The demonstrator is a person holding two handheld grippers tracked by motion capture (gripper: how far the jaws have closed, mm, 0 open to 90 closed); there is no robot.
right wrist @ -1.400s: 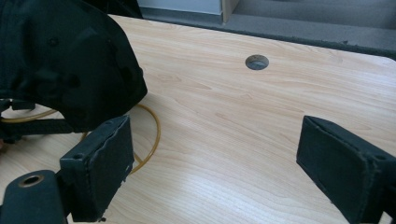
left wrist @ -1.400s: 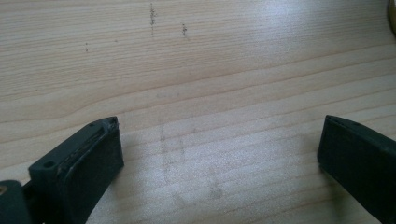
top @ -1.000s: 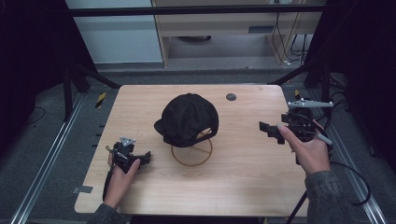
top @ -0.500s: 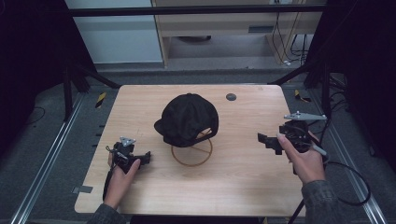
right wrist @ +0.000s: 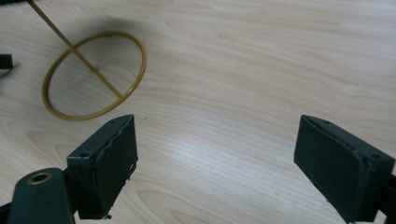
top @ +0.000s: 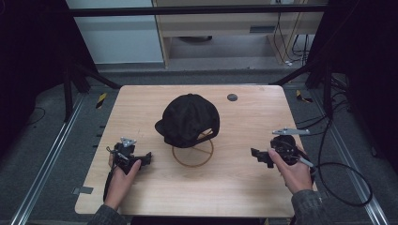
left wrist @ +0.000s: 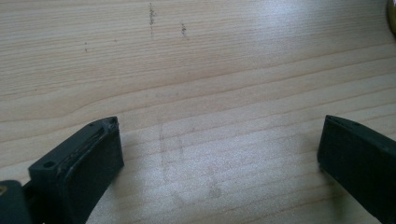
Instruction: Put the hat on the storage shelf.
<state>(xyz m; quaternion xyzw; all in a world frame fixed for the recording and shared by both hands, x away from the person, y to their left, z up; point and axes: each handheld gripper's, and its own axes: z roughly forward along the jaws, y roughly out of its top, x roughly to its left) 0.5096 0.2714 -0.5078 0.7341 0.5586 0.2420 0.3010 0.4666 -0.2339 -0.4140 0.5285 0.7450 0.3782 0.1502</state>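
Left gripper [top: 146,158]: held low over the near left part of the wooden table [top: 234,187], jaws spread wide with nothing between them; bare wood grain below in the left gripper view. Pointed toward the table's middle.

Right gripper [top: 256,153]: held over the near right part of the table, jaws likewise wide apart and empty, pointed toward the middle. Grey three-cornered plate on top; black cable trailing off the right edge to the floor.

Black cap [top: 189,118]: at the table's centre, between the two grippers and apart from both, perched on a wire stand [top: 193,151]. The brim faces left.

Wire stand, detail: gold-coloured ring base flat on the wood, with a thin rod rising from it to the cap; seen ahead and to the left in the right gripper view [right wrist: 93,74].

Small dark round disc [top: 232,97]: on the far side of the table, beyond the cap, well apart from both grippers.
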